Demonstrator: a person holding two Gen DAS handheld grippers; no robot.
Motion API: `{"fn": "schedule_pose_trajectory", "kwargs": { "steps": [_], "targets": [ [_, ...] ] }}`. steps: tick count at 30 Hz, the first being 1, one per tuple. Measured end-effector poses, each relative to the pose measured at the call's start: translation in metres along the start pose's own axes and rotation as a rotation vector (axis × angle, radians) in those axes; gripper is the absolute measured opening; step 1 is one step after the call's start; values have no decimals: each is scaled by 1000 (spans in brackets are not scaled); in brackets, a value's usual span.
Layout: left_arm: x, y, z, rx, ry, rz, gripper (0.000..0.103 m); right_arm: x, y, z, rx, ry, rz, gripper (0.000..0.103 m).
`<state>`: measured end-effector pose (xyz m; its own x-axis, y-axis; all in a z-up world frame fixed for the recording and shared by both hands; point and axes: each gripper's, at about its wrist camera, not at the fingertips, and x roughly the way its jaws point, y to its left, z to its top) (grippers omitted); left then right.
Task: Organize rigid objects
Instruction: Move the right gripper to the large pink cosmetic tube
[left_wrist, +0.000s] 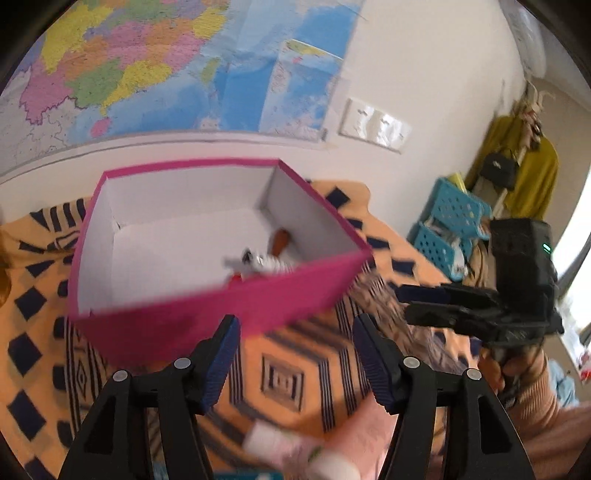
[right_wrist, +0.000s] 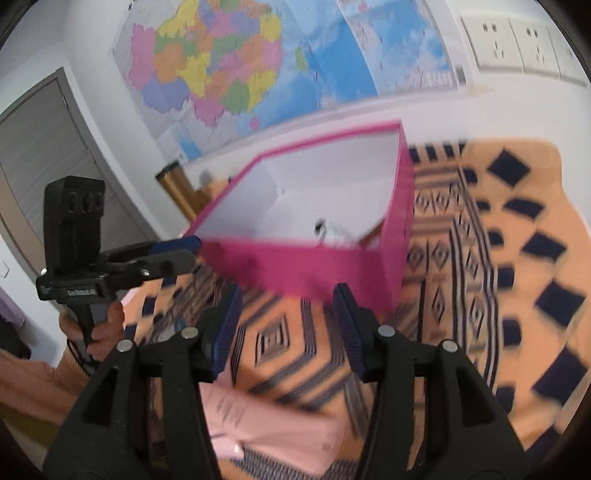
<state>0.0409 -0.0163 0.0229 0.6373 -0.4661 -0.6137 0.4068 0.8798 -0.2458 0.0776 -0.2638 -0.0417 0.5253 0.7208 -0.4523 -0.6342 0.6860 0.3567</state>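
The pink box with white inner walls stands on the counter, on an orange cloth with dark diamonds, just in front of the wall map. The left wrist view looks into the box from its near left corner and shows a small white and black object and an orange piece lying by the box's right wall; it also shows teal baskets and a yellow garment far right of the box. The right wrist view shows the grey door left of the box and wall sockets above it, and only the white object inside. The left tool is open with nothing between its pads, its tips just short of the box's near wall; a blurred pink and white item lies below it. The right tool is also parted and empty, close before the box, above a pink flat item.
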Motion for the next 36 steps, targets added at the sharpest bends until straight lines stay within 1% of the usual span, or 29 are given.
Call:
{"fn": "schedule_pose_trajectory", "kwargs": {
  "steps": [6,9,12,15,18,22,24,26,28,33,36],
  "targets": [
    [0,-10,-43,-4,88,-55,65,14,-6,-43,52,118,-11,53],
    [1,-8,-59,-19,124,-82,65,16,-10,-59,81,153,-25,53],
    [2,-6,-69,-41,153,-91,65,13,-14,-70,98,172,-39,53],
    [0,-9,-77,-55,167,-92,64,10,-18,-80,121,183,-49,54],
    [-4,-10,-80,-77,164,-86,64,9,-21,-89,142,200,-54,54],
    [-6,-11,-85,-101,169,-80,62,10,-21,-98,162,206,-46,55],
    [-4,-12,-87,-111,180,-86,57,9,-19,-99,163,199,-41,58],
    [-2,-14,-90,-111,188,-89,49,10,-18,-99,162,194,-37,59],
    [1,-16,-91,-109,195,-71,49,10,-18,-99,165,189,-35,60],
    [1,-16,-90,-122,192,-66,49,11,-15,-100,164,180,-46,61],
    [2,-17,-89,-122,188,-51,49,11,-15,-100,168,175,-43,64]
  ]
}}
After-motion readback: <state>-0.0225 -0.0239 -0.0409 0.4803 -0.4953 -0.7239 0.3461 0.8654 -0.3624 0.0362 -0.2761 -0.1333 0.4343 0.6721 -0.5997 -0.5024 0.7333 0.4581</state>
